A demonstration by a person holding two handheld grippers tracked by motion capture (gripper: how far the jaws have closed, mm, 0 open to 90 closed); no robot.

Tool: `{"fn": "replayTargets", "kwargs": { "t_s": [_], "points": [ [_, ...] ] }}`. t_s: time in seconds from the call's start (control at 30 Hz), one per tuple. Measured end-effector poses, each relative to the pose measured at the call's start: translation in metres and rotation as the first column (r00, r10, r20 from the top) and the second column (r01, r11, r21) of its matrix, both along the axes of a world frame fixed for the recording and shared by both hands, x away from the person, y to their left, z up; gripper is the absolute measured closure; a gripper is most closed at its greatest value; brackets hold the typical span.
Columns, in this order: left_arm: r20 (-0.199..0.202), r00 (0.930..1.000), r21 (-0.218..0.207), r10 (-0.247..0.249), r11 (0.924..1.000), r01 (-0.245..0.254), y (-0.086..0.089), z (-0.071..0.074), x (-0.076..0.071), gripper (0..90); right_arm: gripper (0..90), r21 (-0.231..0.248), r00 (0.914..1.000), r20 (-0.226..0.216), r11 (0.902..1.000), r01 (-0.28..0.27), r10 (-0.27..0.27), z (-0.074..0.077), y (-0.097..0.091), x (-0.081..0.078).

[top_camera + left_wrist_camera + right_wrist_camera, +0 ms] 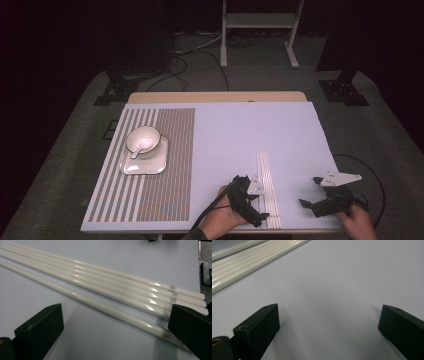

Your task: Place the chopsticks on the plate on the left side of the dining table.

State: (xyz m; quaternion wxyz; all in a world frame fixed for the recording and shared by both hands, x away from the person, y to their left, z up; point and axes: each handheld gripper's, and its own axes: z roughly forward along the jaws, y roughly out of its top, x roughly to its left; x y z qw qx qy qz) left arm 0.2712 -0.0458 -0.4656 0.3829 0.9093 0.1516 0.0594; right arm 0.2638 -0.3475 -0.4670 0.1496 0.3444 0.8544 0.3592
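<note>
While both claws gape empty, the left claw (115,332) hides chopsticks' (105,285) ends.

Chopsticks (105,287) glossy cream-white, grey marks near ends; placemat (150,165) brown-white striped; bowl (143,139) white; table (240,135) pale lavender.

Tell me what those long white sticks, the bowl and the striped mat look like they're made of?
The white sticks look like glossy plastic or glazed ceramic: smooth, with sharp highlights and printed marks near one end. The bowl and the square plate under it seem glazed ceramic, white and shiny, though plastic is possible. The striped mat looks woven, matte, perhaps fabric or fibre.
</note>
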Motion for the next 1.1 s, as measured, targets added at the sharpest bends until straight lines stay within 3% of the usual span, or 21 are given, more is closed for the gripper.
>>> {"fn": "replayTargets", "kwargs": {
  "t_s": [0.4,1.1],
  "points": [
    [0.017,0.9998,0.014,0.013,0.9998,-0.014,0.005,-0.001,-0.004,0.0,2.2,0.0,1.0,0.0,1.0,0.0,0.0,0.0,0.0,0.0],
    [0.014,0.9991,0.015,0.041,0.999,-0.041,0.032,0.0,-0.009,0.0,2.2,0.0,1.0,0.0,1.0,0.0,0.0,0.0,0.0,0.0]
  ]
}}
